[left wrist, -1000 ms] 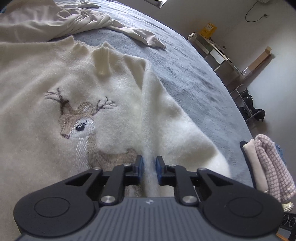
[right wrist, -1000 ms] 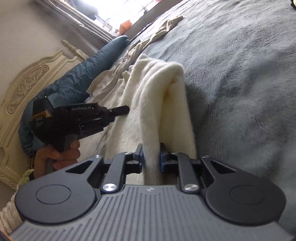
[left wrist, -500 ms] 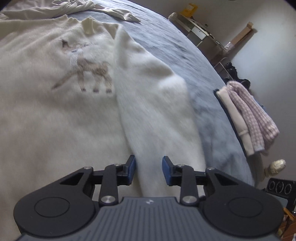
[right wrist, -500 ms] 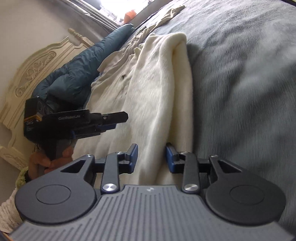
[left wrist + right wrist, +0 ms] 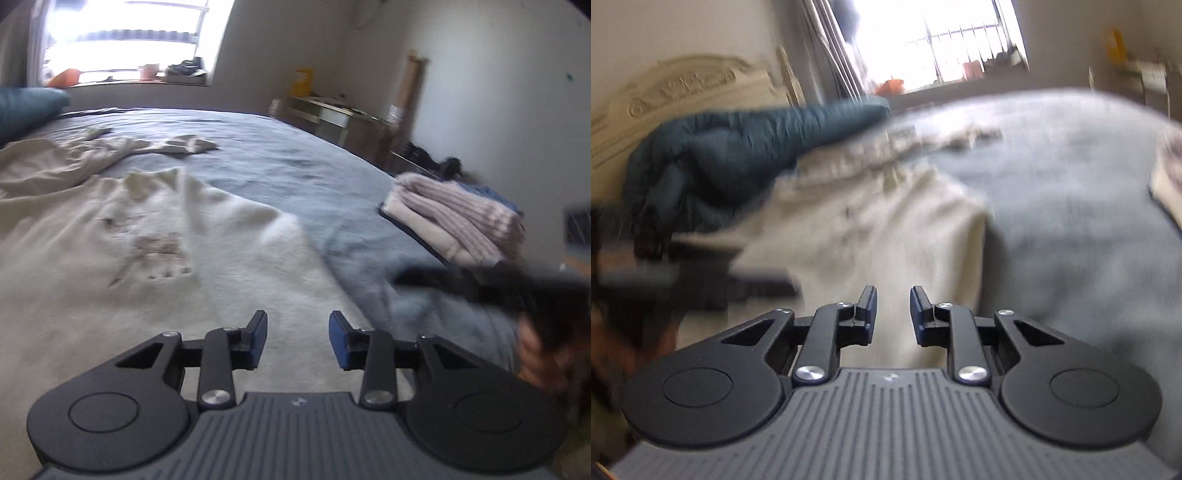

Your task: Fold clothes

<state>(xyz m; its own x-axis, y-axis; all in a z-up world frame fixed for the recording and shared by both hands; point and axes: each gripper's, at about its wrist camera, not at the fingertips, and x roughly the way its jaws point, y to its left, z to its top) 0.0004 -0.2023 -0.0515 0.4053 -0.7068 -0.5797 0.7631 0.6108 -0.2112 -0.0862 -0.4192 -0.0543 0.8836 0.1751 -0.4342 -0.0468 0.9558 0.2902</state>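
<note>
Both grippers, left (image 5: 298, 338) and right (image 5: 893, 314), released one sweater (image 5: 155, 266); fingers open, empty.

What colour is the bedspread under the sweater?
Grey-blue bedspread, shown best in the left wrist view.

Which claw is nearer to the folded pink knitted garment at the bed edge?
Right. The right claw reaches in just below the folded pink knitted garment; the left claw hangs further away over the cream fluffy sweater.
</note>
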